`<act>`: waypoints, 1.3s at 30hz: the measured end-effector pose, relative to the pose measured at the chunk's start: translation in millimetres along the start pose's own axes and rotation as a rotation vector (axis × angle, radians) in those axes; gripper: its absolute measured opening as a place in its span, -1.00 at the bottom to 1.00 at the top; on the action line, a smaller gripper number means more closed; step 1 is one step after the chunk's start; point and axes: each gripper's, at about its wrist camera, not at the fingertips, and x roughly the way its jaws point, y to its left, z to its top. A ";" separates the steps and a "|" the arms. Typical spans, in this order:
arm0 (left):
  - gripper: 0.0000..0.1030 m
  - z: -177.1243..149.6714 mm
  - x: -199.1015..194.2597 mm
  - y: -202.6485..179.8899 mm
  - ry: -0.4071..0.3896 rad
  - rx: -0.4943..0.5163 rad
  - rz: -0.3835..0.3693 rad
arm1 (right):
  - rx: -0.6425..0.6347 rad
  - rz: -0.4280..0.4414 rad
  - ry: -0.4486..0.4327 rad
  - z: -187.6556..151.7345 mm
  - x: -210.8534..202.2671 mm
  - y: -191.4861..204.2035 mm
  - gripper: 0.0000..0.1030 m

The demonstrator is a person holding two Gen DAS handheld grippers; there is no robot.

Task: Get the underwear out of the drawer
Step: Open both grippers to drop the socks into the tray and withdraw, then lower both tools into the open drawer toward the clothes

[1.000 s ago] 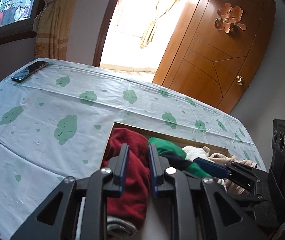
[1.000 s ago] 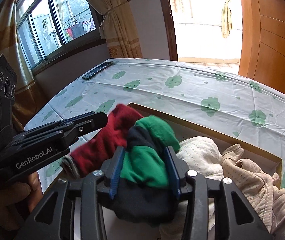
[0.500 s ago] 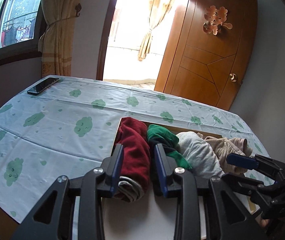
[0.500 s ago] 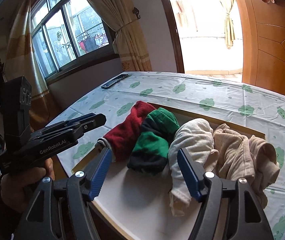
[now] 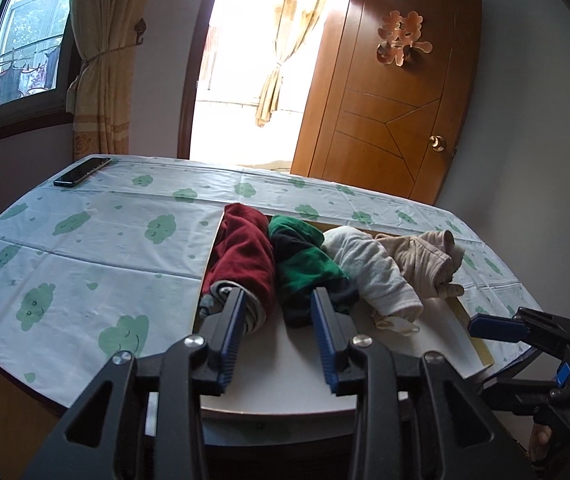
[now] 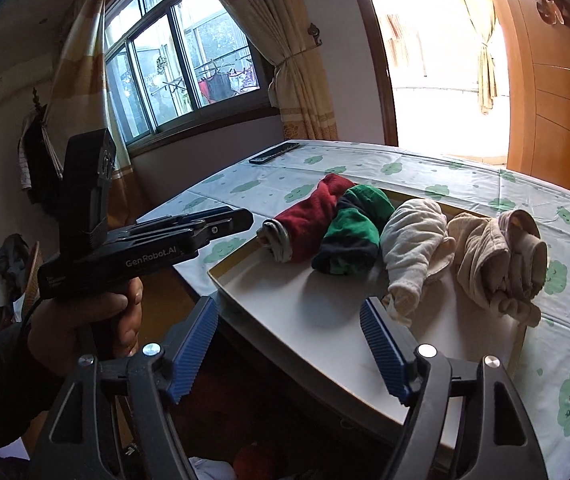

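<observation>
An open drawer (image 5: 461,328) with a white floor holds a row of rolled underwear: a red roll (image 5: 245,256), a green-and-navy roll (image 5: 301,260), a pale grey roll (image 5: 369,268) and a beige bundle (image 5: 421,260). My left gripper (image 5: 278,304) hovers at the drawer's front, short of the red and green rolls. Its jaws are opening and the pads press on nothing. My right gripper (image 6: 289,312) is off the front edge of the drawer (image 6: 229,264). Its jaws are also opening, wide apart, with nothing between them. The green-and-navy roll (image 6: 353,228) lies free.
The table wears a white cloth with green clouds (image 5: 85,240). A dark phone (image 5: 83,171) lies at its far left corner. A wooden door (image 5: 397,120) and a bright doorway stand behind. A hand (image 6: 85,320) holds the left gripper (image 6: 241,216) left of the drawer.
Both grippers have drawn back from the rolls toward the drawer's front. The right one let go of the green-and-navy roll and spread wide. The left one's jaws widened.
</observation>
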 end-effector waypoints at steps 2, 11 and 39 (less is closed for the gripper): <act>-0.35 -8.8 -3.3 -1.6 0.009 -0.002 -0.013 | -0.001 0.007 0.001 -8.9 -6.1 2.4 0.48; -0.20 -54.9 -31.3 -17.2 0.034 0.050 -0.052 | 0.004 0.025 0.025 -59.5 -32.5 5.6 0.49; -0.03 -165.7 5.6 -6.8 0.575 0.447 0.057 | 0.115 0.116 0.194 -181.4 -13.7 15.2 0.50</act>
